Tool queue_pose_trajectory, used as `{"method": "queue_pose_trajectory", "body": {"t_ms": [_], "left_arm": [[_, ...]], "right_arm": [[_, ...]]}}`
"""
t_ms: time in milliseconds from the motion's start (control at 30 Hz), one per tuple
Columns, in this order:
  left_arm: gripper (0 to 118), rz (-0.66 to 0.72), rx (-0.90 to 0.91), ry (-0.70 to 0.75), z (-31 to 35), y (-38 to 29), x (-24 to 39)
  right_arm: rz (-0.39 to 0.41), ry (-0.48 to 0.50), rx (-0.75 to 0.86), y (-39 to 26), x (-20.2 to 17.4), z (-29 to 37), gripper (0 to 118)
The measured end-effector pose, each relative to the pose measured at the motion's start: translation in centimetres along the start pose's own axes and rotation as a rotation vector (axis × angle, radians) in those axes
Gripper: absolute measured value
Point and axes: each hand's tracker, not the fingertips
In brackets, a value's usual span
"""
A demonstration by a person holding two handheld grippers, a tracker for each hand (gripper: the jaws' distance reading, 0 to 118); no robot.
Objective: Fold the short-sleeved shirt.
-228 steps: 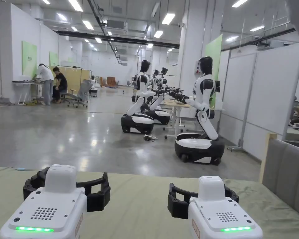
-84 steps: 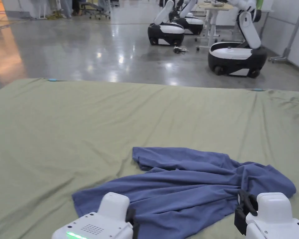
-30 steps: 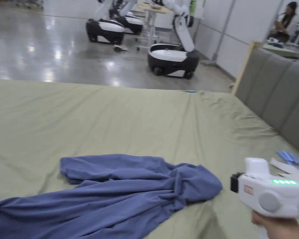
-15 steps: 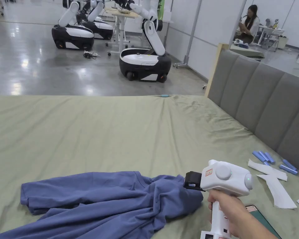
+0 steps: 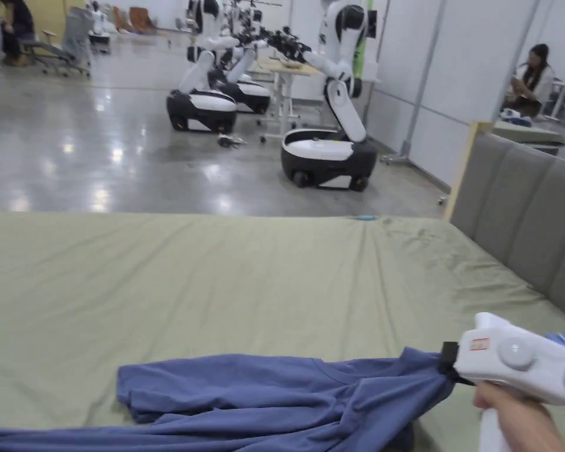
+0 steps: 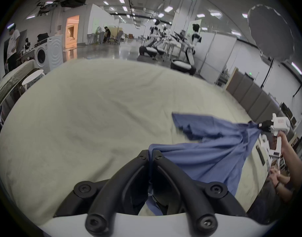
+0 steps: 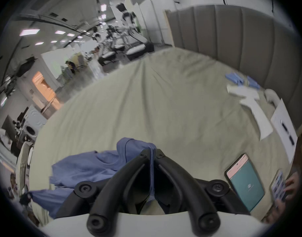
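Lifted now, soft blue shirt stretches between both clamped grippers.

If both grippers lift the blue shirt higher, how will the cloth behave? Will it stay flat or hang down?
The blue shirt is probably floppy: it sags in folds between the left gripper and the right gripper. It likely weighs little, since a pinch at each end holds it. Lifted higher, the middle would probably hang down.
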Motion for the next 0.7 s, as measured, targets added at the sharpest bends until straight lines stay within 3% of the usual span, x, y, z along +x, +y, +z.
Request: {"method": "queue_pose_trajectory", "body": {"t_ms": [67, 200, 333, 500, 600, 700], "left_arm": [[0, 0.017, 0.076, 0.001, 2.0, 2.5, 0.9], [0, 0.039, 0.224, -0.020, 6.1, 8.3, 2.2], [0, 0.018, 0.291, -0.018, 9.4, 14.2, 3.3], [0, -0.020, 0.428, 0.046, 12.7, 22.6, 4.5], [0, -0.011, 0.507, 0.067, 13.9, 28.1, 4.0], [0, -0.036, 0.568, 0.129, 15.5, 33.5, 4.6]], "right_arm": [[0.052, 0.021, 0.020, 2.1, -1.1, 2.5, 3], [0.006, 0.103, 0.132, 6.7, -3.2, 9.1, 3], [0.077, 0.135, 0.252, 11.8, -6.1, 14.5, 3], [0.037, 0.206, 0.389, 19.2, -8.8, 20.7, 3], [0.077, 0.169, 0.523, 22.7, -11.2, 24.0, 3], [0.034, 0.203, 0.563, 26.5, -12.8, 26.0, 3]]}}
